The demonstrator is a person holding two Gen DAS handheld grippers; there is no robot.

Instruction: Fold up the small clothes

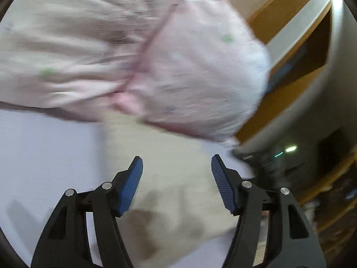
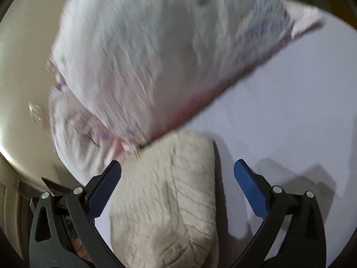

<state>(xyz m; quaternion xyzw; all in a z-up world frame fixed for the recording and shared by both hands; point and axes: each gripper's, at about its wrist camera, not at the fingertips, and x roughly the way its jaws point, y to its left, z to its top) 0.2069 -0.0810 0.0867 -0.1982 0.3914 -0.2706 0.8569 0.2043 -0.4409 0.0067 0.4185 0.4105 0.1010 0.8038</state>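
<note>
Pink garment (image 1: 183,67) and a cream cloth (image 2: 169,192) on the white counter (image 1: 44,151).
We see the blurred pink piece lying at the far side, the folded cream cloth nearer; left gripper (image 1: 176,174) and right gripper (image 2: 177,178) both hover above the cream cloth, jaws spread wide, holding nothing.

We are seeing our left gripper (image 1: 177,163) and right gripper (image 2: 177,167) wearing ribbed blue pads (image 1: 131,185) on black linkages with silver rivets (image 2: 77,190).
</note>
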